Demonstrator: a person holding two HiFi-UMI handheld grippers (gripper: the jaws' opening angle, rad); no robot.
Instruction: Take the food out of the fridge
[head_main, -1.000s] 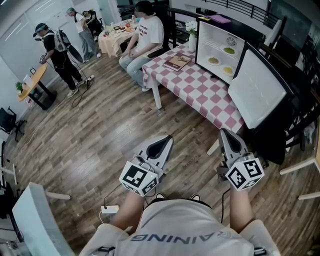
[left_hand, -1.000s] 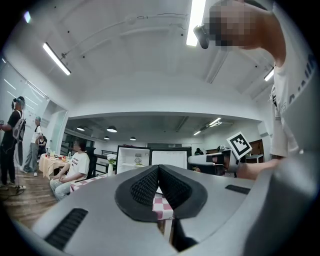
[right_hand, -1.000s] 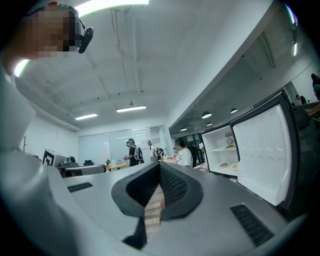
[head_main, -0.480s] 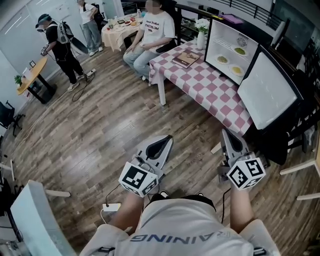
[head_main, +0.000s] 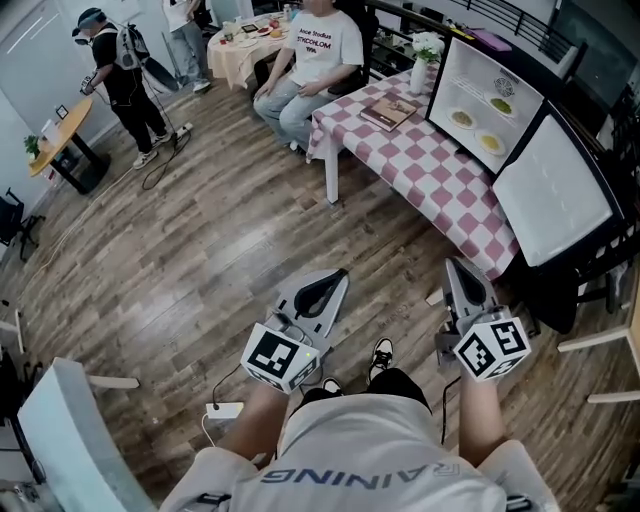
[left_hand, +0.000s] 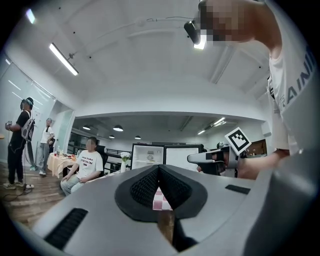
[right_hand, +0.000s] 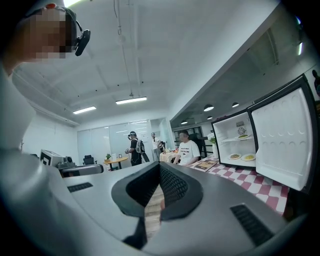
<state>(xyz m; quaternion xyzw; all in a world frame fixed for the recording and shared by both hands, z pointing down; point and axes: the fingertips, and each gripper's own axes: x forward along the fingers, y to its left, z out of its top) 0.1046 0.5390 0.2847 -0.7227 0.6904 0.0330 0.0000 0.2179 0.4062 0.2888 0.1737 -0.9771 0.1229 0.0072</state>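
across the wooden floor (head_main: 200, 250), well apart from us, the open fridge (head_main: 472, 72) stands on the checked table (head_main: 420, 175) with the food (head_main: 462, 118) on its shelves. our left gripper (head_main: 333, 280) and right gripper (head_main: 457, 268) are closed and empty, held level, probably because nothing is in reach yet.

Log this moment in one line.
fridge open, plates of food inside | left tool shut, empty | right tool shut, empty | both short of fridge

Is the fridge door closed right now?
No, the door of the fridge stands swung wide open, with plates of food showing on its shelves.
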